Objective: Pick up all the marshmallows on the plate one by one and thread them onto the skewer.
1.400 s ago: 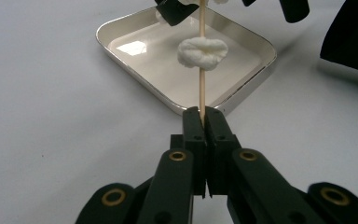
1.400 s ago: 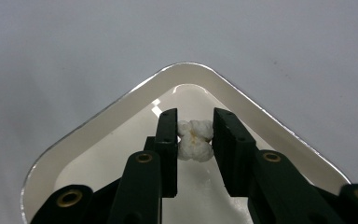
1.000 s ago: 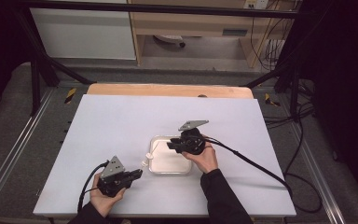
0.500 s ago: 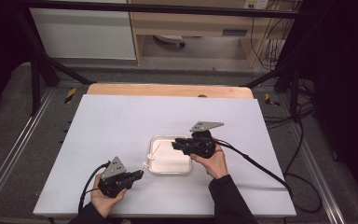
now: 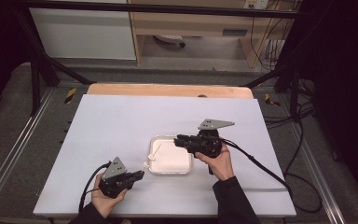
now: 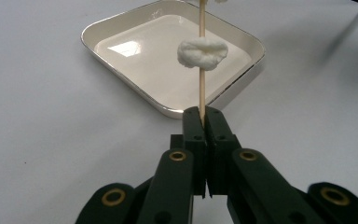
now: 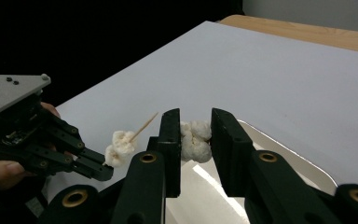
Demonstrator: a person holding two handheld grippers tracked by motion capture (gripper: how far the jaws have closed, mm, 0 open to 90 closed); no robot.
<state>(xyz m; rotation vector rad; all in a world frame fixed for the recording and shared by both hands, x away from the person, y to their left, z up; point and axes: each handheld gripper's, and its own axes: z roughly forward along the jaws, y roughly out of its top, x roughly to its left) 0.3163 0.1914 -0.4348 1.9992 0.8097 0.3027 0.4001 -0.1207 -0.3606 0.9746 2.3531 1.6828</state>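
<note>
High view: left gripper [image 5: 137, 175] beside tray [image 5: 184, 169], right gripper [image 5: 181, 140] over it.
Left gripper view: jaws pressed together on skewer [image 6: 200, 79], one marshmallow [image 6: 203, 53] threaded.
Right gripper view: pinching second marshmallow [image 7: 195, 141]; best aligned centre-on with skewer tip, pushed straight.

On the white bench [image 5: 121, 121] a pale square tray [image 5: 170, 158] sits between both hands. The left gripper [image 5: 140, 175] holds a thin skewer [image 5: 153, 154] slanting over the tray; the right gripper [image 5: 178, 139] hovers above its far edge.
</note>
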